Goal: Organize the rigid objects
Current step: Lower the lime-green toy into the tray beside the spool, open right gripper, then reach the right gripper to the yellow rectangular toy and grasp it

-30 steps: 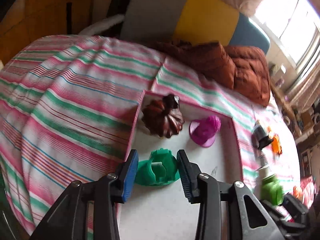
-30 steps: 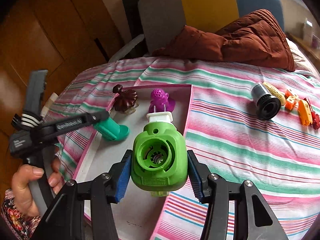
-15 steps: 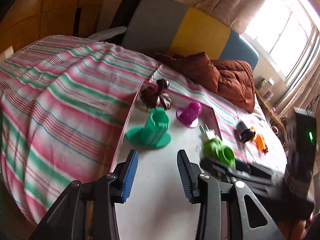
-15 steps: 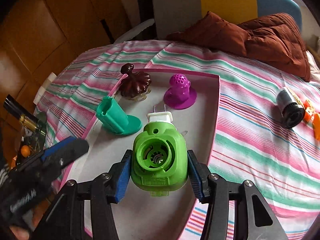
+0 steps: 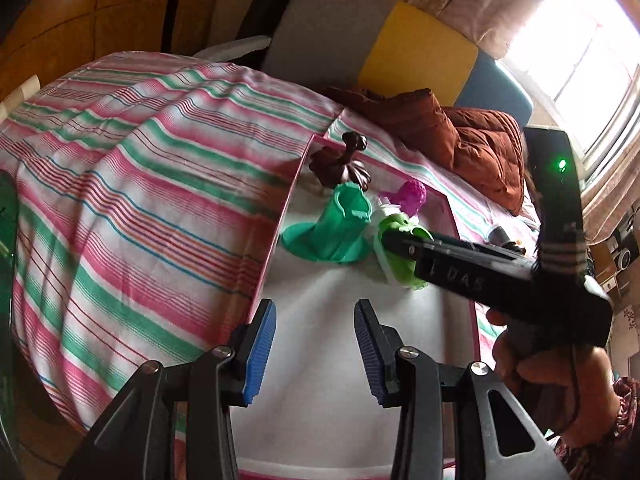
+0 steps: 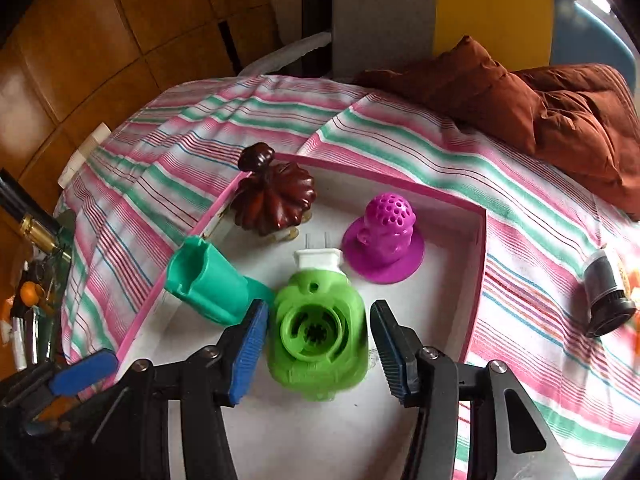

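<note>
Striped bedspread (image 6: 400,148) under a pink-rimmed tray (image 6: 476,280). Right gripper (image 6: 316,344) jaws straddle the one lime-green plug-in gadget (image 6: 316,332) lying on the tray floor; whether they're pinching it, can't tell. Left gripper (image 5: 316,348) jaws gape over bare tray. Three more pieces: teal (image 6: 208,284), purple (image 6: 384,240), brown (image 6: 276,200), bunched at the far-left corner, near half free.

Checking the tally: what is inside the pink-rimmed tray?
Pink-rimmed tray holds a brown pumpkin ornament, magenta perforated dome, teal flanged tube, lime-green plug-in device. Floor beneath them is hidden.
</note>
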A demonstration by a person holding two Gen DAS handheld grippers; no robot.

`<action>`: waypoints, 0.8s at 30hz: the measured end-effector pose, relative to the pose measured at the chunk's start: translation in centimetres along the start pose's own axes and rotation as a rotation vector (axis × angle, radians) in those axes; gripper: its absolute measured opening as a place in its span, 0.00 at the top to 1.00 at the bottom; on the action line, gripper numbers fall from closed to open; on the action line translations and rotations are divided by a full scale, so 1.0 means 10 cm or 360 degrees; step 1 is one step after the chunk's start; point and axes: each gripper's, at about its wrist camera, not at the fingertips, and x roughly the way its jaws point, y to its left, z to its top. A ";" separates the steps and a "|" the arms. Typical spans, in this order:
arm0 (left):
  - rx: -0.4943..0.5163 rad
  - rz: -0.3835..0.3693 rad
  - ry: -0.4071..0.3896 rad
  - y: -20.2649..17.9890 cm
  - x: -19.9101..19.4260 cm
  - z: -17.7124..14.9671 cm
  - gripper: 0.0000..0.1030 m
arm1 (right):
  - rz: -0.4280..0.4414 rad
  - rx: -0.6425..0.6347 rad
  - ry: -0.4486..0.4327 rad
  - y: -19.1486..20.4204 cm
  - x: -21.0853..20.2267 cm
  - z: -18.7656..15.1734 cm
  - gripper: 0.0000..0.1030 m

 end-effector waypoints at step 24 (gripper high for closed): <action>0.0169 -0.0175 0.0018 -0.40 -0.04 -0.22 0.61 | -0.0017 0.0312 -0.0224 -0.45 -0.83 -0.65 0.39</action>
